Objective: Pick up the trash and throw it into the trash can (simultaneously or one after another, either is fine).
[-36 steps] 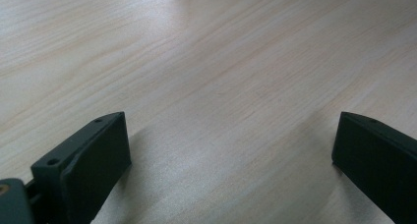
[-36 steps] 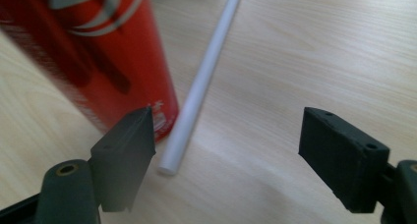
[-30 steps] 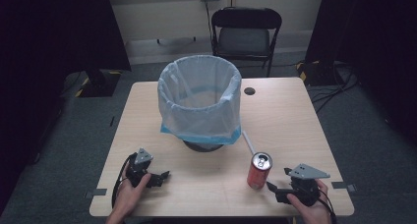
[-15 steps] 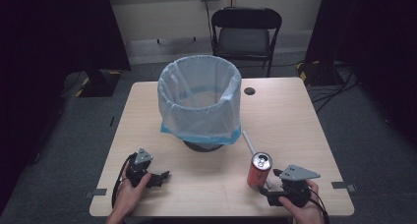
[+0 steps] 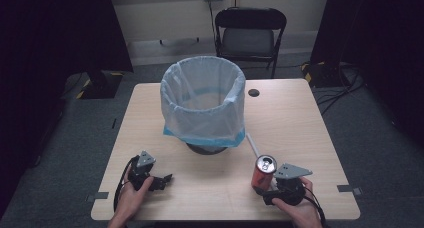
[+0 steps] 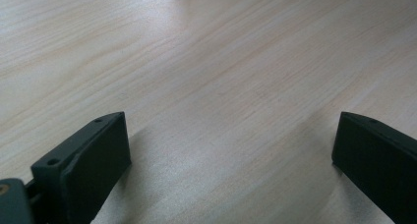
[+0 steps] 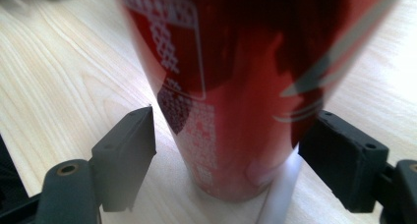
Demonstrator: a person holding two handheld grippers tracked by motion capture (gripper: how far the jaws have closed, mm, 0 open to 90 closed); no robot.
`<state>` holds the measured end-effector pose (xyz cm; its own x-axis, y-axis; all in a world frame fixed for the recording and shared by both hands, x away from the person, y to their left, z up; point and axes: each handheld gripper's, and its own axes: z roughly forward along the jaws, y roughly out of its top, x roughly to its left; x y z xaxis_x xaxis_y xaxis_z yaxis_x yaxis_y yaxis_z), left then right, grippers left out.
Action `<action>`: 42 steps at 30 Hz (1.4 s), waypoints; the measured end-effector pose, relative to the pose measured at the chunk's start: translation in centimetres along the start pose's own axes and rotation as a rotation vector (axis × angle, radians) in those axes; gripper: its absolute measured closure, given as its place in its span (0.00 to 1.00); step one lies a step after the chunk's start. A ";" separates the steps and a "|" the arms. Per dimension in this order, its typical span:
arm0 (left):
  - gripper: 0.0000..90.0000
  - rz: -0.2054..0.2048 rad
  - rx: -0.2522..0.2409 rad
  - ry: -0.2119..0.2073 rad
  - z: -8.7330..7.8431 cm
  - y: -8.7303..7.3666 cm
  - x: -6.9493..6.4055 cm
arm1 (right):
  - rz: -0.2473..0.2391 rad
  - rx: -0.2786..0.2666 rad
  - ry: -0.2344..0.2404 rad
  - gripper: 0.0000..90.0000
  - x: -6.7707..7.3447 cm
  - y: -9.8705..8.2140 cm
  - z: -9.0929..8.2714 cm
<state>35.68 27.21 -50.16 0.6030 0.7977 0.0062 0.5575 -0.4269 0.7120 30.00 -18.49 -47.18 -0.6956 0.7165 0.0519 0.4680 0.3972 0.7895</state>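
Counting what is sitting on and behind the table

One can (image 5: 264,171), one lined bin (image 5: 203,104), one straw (image 5: 252,145) and two grippers, left (image 5: 167,178) and right (image 5: 260,192), are resting on one table (image 5: 290,118); one chair (image 5: 250,33) is standing behind.

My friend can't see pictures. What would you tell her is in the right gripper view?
A red soda can stands upright on a light wooden table, very close up, between the two black jaws of the right gripper. The jaws have just been closing in; the left one has a clear gap to the can, and the right one sits very near its side.
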 end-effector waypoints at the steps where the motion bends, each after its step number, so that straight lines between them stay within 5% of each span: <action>1: 0.00 0.000 0.000 0.000 0.0 0.0 0.0 | 0.000 0.006 0.000 0.24 0.0 0.0 0.2; 23: 0.00 0.000 0.000 0.000 0.0 0.0 0.0 | 0.002 -0.007 -0.007 0.37 -0.1 0.2 1.5; 42: 0.00 0.000 0.000 0.000 0.0 0.0 0.0 | 0.013 -0.091 0.001 0.38 -0.6 2.4 -0.4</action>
<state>35.68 27.21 -50.16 0.6030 0.7977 0.0059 0.5577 -0.4269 0.7118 31.33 -18.20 -45.13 -0.6904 0.7206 0.0634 0.4259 0.3341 0.8408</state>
